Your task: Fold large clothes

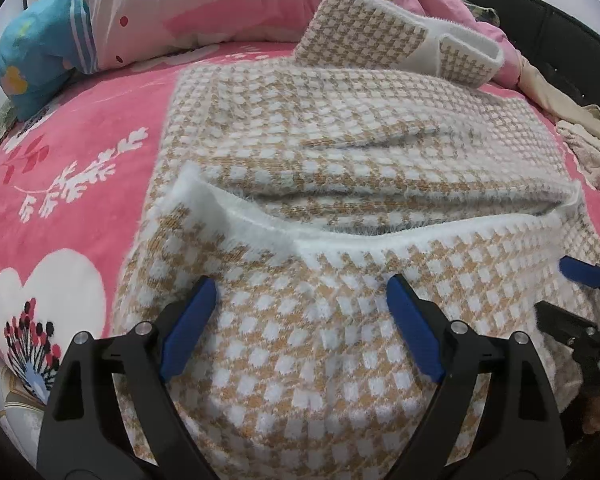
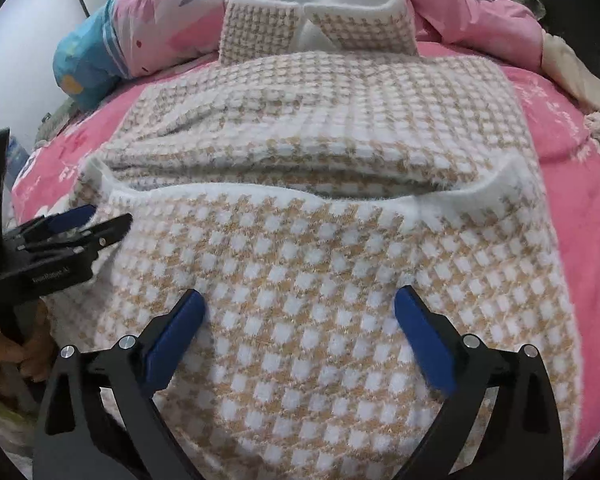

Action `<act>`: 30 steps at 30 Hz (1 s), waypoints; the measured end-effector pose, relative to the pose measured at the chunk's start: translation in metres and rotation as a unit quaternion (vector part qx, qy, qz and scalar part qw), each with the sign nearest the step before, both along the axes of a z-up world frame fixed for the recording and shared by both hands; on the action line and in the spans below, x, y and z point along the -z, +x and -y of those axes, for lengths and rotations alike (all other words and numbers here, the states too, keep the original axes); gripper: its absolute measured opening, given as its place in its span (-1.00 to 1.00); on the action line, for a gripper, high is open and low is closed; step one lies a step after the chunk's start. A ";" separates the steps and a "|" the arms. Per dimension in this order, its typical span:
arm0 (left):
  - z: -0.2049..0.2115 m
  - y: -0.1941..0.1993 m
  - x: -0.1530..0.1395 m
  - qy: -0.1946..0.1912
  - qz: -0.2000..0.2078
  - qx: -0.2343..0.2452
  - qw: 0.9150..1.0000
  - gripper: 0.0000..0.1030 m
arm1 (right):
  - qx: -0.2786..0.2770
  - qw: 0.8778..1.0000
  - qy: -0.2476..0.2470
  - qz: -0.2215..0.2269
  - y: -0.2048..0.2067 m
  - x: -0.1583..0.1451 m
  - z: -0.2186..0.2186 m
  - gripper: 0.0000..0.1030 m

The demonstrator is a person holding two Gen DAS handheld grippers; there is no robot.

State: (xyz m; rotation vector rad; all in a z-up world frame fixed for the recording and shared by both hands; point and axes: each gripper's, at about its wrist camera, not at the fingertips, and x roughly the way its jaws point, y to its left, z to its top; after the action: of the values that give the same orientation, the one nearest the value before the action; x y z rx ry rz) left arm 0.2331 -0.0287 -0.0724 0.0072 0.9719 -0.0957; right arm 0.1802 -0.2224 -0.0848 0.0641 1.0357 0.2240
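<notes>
A large tan-and-white checked knit garment (image 1: 340,128) (image 2: 320,120) lies spread on a pink bed sheet (image 1: 80,152) (image 2: 580,184). Its near part is folded up over the middle, and the fluffy white hem (image 1: 340,236) (image 2: 260,194) runs across the fold. The collar end (image 1: 400,40) (image 2: 320,20) rests at the far side against the bedding. My left gripper (image 1: 300,284) hovers open over the folded flap's left half with nothing between its blue pads. Beside it, the right gripper (image 2: 300,296) stands open over the right half, also holding nothing. Each gripper shows at the edge of the other's view.
A pink quilt (image 1: 220,4) (image 2: 460,8) is heaped at the far end, and a blue pillow (image 1: 36,52) (image 2: 84,68) lies far left. Beige and pale clothes (image 1: 572,120) (image 2: 580,80) are piled at the right by a dark bed frame (image 1: 540,12). A hand (image 2: 16,356) shows low left.
</notes>
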 end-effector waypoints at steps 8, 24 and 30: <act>0.000 -0.001 0.000 0.000 0.001 -0.001 1.000 0.64 | -0.055 0.998 -0.006 0.023 -0.031 -0.018 -0.014 0.82; 0.002 -0.005 0.003 0.009 0.017 0.001 1.000 0.70 | -0.046 0.999 -0.003 -0.005 -0.030 0.010 -0.012 0.88; 0.004 -0.006 0.003 0.021 0.018 -0.010 1.000 0.85 | -0.044 0.999 -0.003 -0.007 -0.031 0.009 -0.011 0.88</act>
State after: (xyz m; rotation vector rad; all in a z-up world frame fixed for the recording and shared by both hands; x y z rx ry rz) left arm 0.2271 -0.0322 -0.0755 0.0380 0.9382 -0.0573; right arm 0.1496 -0.2116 -0.0936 0.0152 1.0549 0.3017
